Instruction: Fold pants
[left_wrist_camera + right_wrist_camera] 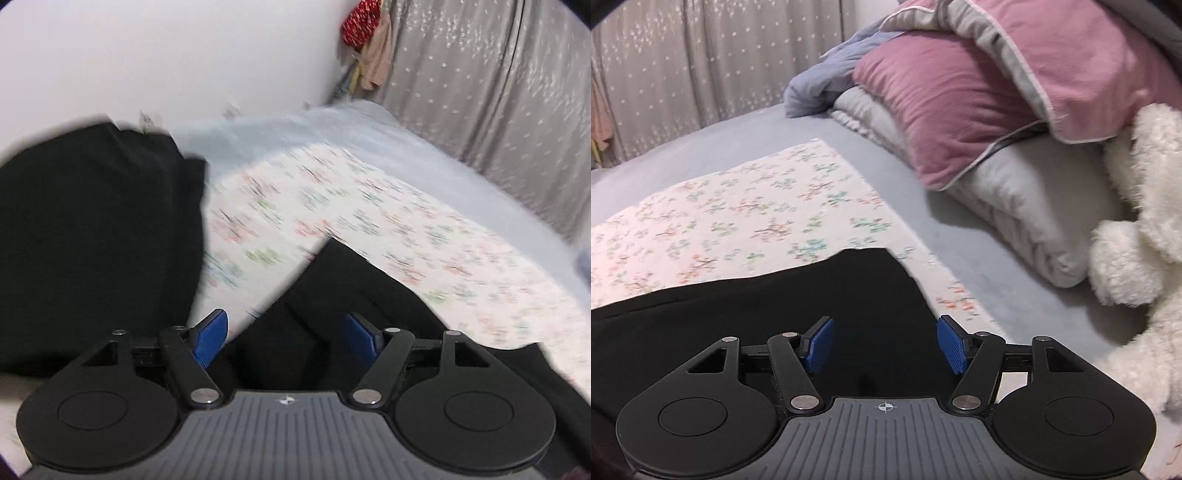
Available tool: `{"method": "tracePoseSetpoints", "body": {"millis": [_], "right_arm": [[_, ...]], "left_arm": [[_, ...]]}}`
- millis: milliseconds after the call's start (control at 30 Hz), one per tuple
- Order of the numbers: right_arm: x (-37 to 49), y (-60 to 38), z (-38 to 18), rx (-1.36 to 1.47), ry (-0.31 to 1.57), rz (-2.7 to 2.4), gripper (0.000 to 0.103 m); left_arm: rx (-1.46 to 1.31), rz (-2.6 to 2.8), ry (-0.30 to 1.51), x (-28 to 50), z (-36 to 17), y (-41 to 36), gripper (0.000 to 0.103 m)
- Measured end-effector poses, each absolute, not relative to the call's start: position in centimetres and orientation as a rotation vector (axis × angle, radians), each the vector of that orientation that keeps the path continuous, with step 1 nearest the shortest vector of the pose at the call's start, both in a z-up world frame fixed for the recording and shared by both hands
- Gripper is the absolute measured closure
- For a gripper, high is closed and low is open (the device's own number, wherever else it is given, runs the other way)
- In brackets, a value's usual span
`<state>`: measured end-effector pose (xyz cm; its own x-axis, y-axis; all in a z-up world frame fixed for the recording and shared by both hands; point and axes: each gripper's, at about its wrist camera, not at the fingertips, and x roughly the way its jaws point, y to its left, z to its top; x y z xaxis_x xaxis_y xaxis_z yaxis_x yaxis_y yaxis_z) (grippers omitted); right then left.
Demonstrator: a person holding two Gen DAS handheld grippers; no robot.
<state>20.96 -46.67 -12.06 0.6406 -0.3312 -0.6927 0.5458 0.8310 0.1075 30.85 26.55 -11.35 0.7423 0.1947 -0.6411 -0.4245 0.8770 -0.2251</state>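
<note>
The black pants [343,288] lie on a floral sheet [332,206] on the bed. In the left wrist view a corner of the cloth points away from me. My left gripper [286,341] hovers over it, open, its blue pads [210,339] wide apart with only flat fabric below the gap. A second dark mass of black cloth [92,240] fills the left side; I cannot tell if it is the same garment. In the right wrist view the pants [775,306] spread flat under my right gripper [884,343], also open, with nothing pinched between its pads [951,343].
Pink pillows [942,110] and a grey pillow [1034,206] pile up at the right, with a white plush toy [1137,240] beside them. A grey starred curtain [498,92] hangs behind the bed. A white wall [166,55] runs along the far left side.
</note>
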Motion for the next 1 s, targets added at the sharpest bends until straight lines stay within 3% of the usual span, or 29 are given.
{"method": "tracePoseSetpoints", "body": {"millis": [67, 100, 133, 333, 600, 667, 733, 767, 800, 833, 900, 1000], "right_arm": [[21.2, -46.9, -12.3, 0.346, 0.721, -0.504, 0.038], [21.7, -47.3, -12.8, 0.35, 0.736, -0.506, 0.038], [22.2, -47.9, -13.4, 0.349, 0.764, -0.516, 0.038], [21.1, -51.0, -13.4, 0.416, 0.707, -0.529, 0.038], [24.1, -53.7, -14.3, 0.378, 0.67, -0.474, 0.039], [25.4, -53.5, -14.6, 0.339, 0.671, -0.454, 0.039], [26.9, -53.1, -15.2, 0.313, 0.689, -0.436, 0.039], [27.6, -52.8, -15.6, 0.288, 0.714, -0.43, 0.04], [28.3, -52.4, -15.9, 0.256, 0.738, -0.428, 0.057], [28.9, -52.0, -16.3, 0.216, 0.767, -0.431, 0.09], [29.6, -51.4, -16.2, 0.183, 0.78, -0.437, 0.099], [30.3, -50.5, -15.4, 0.1, 0.756, -0.527, 0.1]], "left_arm": [[-0.323, 0.358, 0.686, 31.2, -12.0, 26.0, 0.057], [-0.278, 0.377, 0.721, 31.4, -12.4, 25.8, 0.085], [-0.294, 0.37, 0.739, 31.3, -12.5, 26.0, 0.086], [-0.352, 0.326, 0.638, 27.5, -8.8, 26.2, 0.086], [-0.389, 0.295, 0.715, 27.7, -10.2, 26.8, 0.086], [-0.43, 0.287, 0.692, 28.0, -10.4, 26.8, 0.077], [-0.451, 0.292, 0.698, 28.7, -10.8, 26.8, 0.057], [-0.459, 0.3, 0.706, 29.1, -11.1, 26.7, 0.054], [-0.46, 0.31, 0.713, 29.5, -11.4, 26.6, 0.05], [-0.451, 0.316, 0.721, 29.8, -11.7, 26.4, 0.047], [-0.419, 0.322, 0.737, 30.3, -12.1, 25.9, 0.044], [-0.391, 0.314, 0.748, 30.3, -12.2, 25.5, 0.044]]}}
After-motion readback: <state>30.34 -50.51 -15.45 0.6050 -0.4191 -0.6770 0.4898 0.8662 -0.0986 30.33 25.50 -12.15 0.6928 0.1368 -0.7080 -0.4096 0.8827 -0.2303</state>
